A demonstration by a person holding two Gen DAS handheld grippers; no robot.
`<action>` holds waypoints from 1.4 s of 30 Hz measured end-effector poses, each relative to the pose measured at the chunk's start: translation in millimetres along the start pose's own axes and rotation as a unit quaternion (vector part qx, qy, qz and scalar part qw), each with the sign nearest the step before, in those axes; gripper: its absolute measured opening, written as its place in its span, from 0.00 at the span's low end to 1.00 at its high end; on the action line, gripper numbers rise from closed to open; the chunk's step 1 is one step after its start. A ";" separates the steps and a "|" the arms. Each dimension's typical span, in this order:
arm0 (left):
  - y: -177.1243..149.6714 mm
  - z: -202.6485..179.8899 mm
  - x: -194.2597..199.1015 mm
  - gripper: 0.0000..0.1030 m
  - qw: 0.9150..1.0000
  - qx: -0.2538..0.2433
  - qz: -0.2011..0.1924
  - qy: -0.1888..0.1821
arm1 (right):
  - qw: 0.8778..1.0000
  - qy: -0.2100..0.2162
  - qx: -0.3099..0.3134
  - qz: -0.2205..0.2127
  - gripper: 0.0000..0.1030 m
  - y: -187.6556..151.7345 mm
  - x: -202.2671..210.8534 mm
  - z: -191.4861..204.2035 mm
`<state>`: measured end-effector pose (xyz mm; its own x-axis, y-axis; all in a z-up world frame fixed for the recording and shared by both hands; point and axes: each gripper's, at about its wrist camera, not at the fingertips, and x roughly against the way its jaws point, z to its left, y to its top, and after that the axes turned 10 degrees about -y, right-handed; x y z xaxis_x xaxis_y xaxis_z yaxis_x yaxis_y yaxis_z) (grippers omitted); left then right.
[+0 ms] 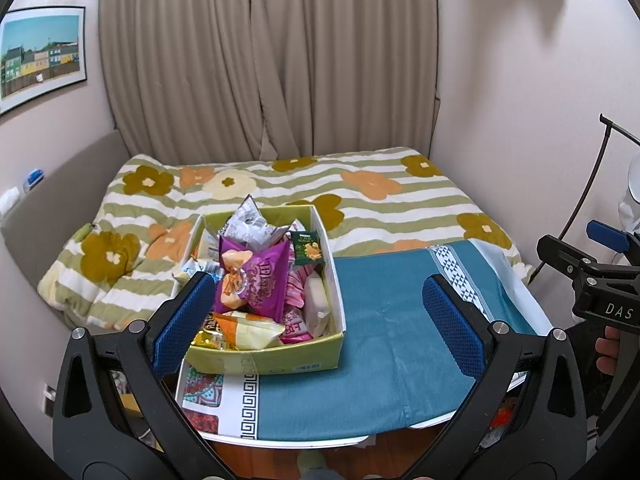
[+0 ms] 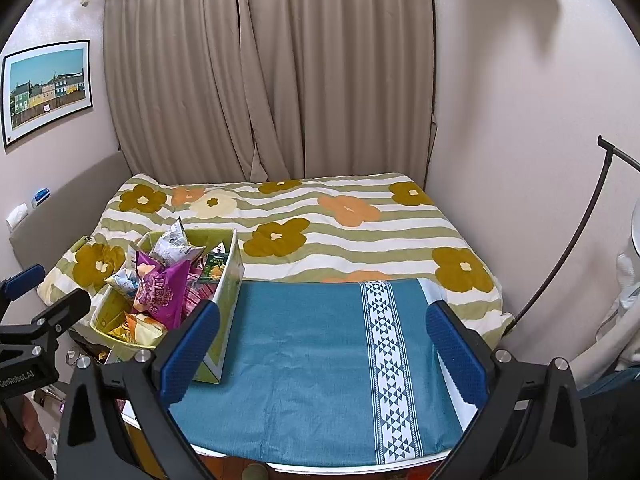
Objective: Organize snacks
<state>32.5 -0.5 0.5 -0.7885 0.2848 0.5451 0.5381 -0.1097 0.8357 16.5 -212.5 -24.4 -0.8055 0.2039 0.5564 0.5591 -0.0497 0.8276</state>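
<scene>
Snack box [image 1: 276,360] sits just beyond the wide-spread, empty left gripper [image 1: 316,320].

1. The left wrist view looks forward and slightly down between its own blue fingers [image 1: 182,320], from the near edge of the teal cloth [image 1: 384,340], facing the curtains [image 1: 264,52].
2. The right wrist view faces the same way from further right, so the snack box [image 2: 228,292] sits at its left.
3. Both share cloth, box, floral bedspread [image 2: 360,220] and curtains, at middling range.
</scene>
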 end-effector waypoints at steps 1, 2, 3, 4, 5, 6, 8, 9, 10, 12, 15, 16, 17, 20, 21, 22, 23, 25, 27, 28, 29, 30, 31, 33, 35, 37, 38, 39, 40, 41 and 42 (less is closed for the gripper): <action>-0.1 -0.1 0.4 1.00 1.000 0.000 -0.001 0.000 | 1.000 0.000 0.000 0.000 0.99 0.1 0.0 -0.1; 0.1 -0.3 0.5 1.00 1.000 0.001 0.000 -0.001 | 1.000 0.000 0.001 0.000 0.99 0.2 -0.2 -0.3; 0.0 -0.3 0.4 1.00 1.000 0.001 0.000 -0.001 | 1.000 0.000 0.000 0.000 0.99 0.1 -0.1 0.0; -0.2 -0.2 -0.1 1.00 1.000 0.001 -0.001 0.000 | 1.000 0.000 0.000 0.001 0.99 0.0 0.0 0.2; 0.0 -0.1 0.5 1.00 1.000 0.001 0.000 -0.001 | 1.000 0.000 0.000 0.000 0.99 -0.1 0.1 0.5; 0.0 -0.1 0.4 1.00 1.000 0.001 0.000 -0.001 | 1.000 0.000 0.000 0.000 0.99 0.1 0.2 0.2; 0.6 0.5 0.5 1.00 1.000 0.000 0.001 0.001 | 1.000 0.000 0.000 0.000 0.99 0.1 0.0 0.2; 0.8 1.0 0.6 1.00 1.000 0.000 0.002 0.001 | 1.000 0.000 0.000 0.000 0.99 0.0 0.1 0.4; 1.1 1.5 0.8 1.00 1.000 0.000 0.002 0.000 | 1.000 0.000 0.000 0.000 0.99 0.1 0.2 0.3; 2.2 2.8 1.9 1.00 1.000 0.001 0.002 -0.001 | 1.000 0.001 0.000 0.001 0.99 0.2 -0.3 0.1; 2.1 2.9 1.8 1.00 1.000 0.000 0.002 0.000 | 1.000 0.000 -0.001 0.001 0.99 -0.1 -0.5 1.0; 2.3 3.3 1.8 1.00 1.000 0.000 0.002 0.000 | 1.000 0.000 -0.001 0.002 0.99 -0.2 -0.6 0.9; 2.6 3.5 2.1 1.00 1.000 0.000 0.002 0.000 | 1.000 0.000 -0.001 0.001 0.99 -0.1 -0.5 0.7; 2.8 3.9 2.5 1.00 1.000 0.000 0.001 0.000 | 1.000 0.000 -0.001 0.001 0.99 0.0 -0.9 0.5; 2.6 3.3 2.4 1.00 1.000 -0.001 0.002 0.000 | 1.000 0.000 -0.001 0.001 0.99 0.0 -0.6 0.8; 2.7 3.6 2.3 1.00 1.000 0.000 0.002 0.001 | 1.000 0.000 -0.001 0.001 0.99 0.0 -0.7 0.8; 2.9 4.0 2.3 1.00 1.000 0.000 0.002 0.002 | 1.000 0.001 -0.001 0.002 0.99 0.0 -0.9 0.6; 3.5 4.2 3.6 1.00 1.000 0.001 0.002 0.001 | 1.000 0.000 -0.001 0.002 0.99 -0.1 -0.7 0.8; 4.1 4.4 4.3 1.00 1.000 0.000 0.002 0.004 | 1.000 0.000 -0.002 0.003 0.99 -1.1 -0.4 1.4; 4.5 4.0 4.5 1.00 1.000 -0.001 0.001 0.006 | 1.000 0.000 -0.002 0.003 0.99 -1.3 -0.4 1.7; 4.5 3.0 5.0 1.00 1.000 -0.001 0.001 0.007 | 1.000 0.000 -0.002 0.003 0.99 -1.2 -0.4 1.5; 4.7 3.2 4.9 1.00 1.000 -0.002 0.000 0.008 | 1.000 0.000 -0.002 0.003 0.99 -0.9 -0.6 1.4; 5.3 3.4 5.3 1.00 1.000 -0.002 0.000 0.008 | 1.000 0.000 -0.002 0.003 0.99 -0.8 -0.7 1.0; 5.6 2.7 7.1 1.00 1.000 -0.001 -0.004 0.007 | 1.000 -0.001 -0.003 0.002 0.99 -1.4 0.1 2.7; 6.6 1.3 8.9 1.00 1.000 -0.004 -0.011 0.010 | 1.000 -0.002 -0.004 0.001 0.99 -2.6 0.8 4.4; 6.2 -0.5 10.6 1.00 1.000 -0.007 -0.015 0.018 | 1.000 -0.002 -0.004 0.001 0.99 -3.3 1.8 6.3; 6.2 -1.2 11.1 1.00 1.000 -0.007 -0.016 0.020 | 1.000 -0.002 -0.004 0.001 0.99 -3.7 2.1 6.5; 6.4 -1.5 11.2 1.00 1.000 -0.006 -0.017 0.017 | 1.000 -0.002 -0.004 0.001 0.99 -3.0 1.6 5.8; 6.3 -1.3 11.0 1.00 1.000 -0.005 -0.017 0.015 | 1.000 -0.002 -0.004 0.001 0.99 -3.5 1.9 6.2; 6.0 -0.8 10.7 1.00 1.000 -0.003 -0.018 0.015 | 1.000 -0.002 -0.004 0.001 0.99 -3.1 1.8 5.7; 5.3 -1.3 11.2 1.00 1.000 -0.002 -0.019 0.017 | 1.000 -0.001 -0.005 0.001 0.99 -3.2 2.0 5.7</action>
<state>26.1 0.9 11.1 -0.8177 0.2569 0.5152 0.5066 -0.1042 0.8559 14.2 -206.3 -26.3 -0.8035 0.2060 0.5586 0.5595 -0.0594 0.8267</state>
